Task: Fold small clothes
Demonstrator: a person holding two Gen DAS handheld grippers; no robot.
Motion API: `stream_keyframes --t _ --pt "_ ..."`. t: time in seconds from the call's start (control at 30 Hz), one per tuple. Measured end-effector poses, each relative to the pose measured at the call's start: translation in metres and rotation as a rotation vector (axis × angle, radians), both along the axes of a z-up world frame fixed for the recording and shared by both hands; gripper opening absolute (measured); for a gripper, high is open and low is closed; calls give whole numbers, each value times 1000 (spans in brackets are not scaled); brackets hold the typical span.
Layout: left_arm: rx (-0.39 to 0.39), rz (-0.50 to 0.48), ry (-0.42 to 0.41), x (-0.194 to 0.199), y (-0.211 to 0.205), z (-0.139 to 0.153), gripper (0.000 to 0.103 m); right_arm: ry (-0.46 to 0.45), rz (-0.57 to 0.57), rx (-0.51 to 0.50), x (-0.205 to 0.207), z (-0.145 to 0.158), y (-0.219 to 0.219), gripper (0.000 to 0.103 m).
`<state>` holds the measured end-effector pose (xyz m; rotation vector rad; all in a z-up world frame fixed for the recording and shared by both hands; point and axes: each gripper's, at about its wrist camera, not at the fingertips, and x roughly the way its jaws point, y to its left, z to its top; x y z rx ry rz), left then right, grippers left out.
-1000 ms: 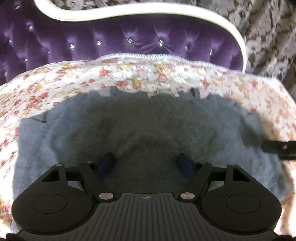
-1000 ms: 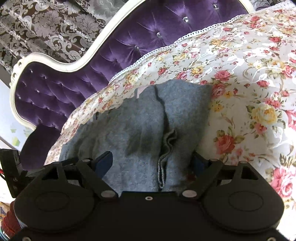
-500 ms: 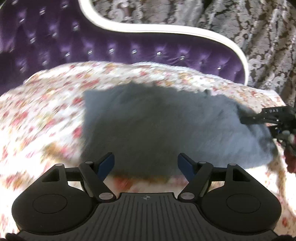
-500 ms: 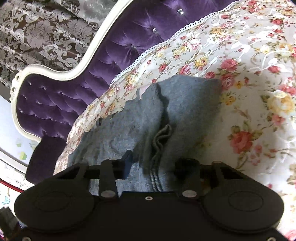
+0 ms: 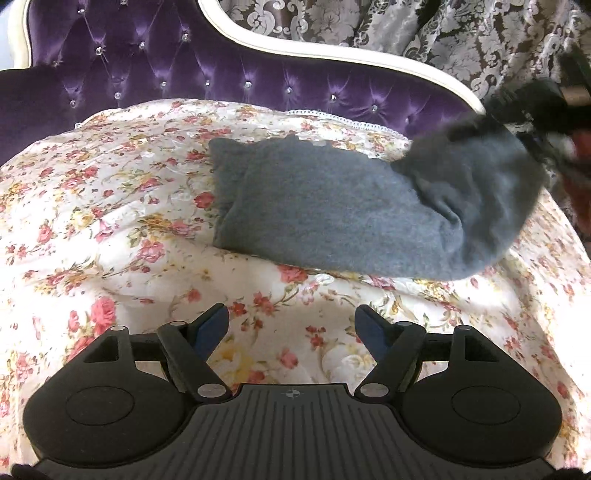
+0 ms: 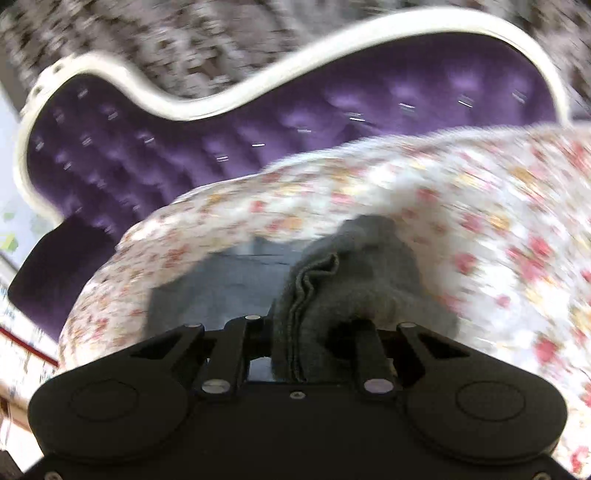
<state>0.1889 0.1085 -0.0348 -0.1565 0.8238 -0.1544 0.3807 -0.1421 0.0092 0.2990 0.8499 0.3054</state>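
A grey knit garment (image 5: 332,218) lies folded on the floral sheet (image 5: 110,221), its right end lifted off the sheet. My left gripper (image 5: 291,328) is open and empty, hovering over the sheet in front of the garment. My right gripper (image 6: 306,332) is shut on the bunched edge of the grey garment (image 6: 317,291) and holds it up; it also shows blurred in the left wrist view (image 5: 535,103) at the garment's raised right end.
A purple tufted headboard (image 5: 184,77) with a white frame stands behind the sheet. Patterned curtains (image 5: 443,33) hang at the back. The right wrist view is blurred by motion.
My left gripper has pulled back off the garment and stayed open. My right gripper has closed on the garment's edge and lifted it, swinging it over.
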Motion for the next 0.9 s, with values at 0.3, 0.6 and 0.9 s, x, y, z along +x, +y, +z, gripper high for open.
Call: stream_keyframes --t 0.3,0.6,0.9 --pt "-45 25 17 -11 21 -6 74 29 200 -97 29 -12 153 27" --pt "-75 31 30 -16 33 -9 74 18 365 -136 24 -38 216 51" --pt "-41 -7 -15 -10 34 12 74 -156 296 106 0 17 136 53"
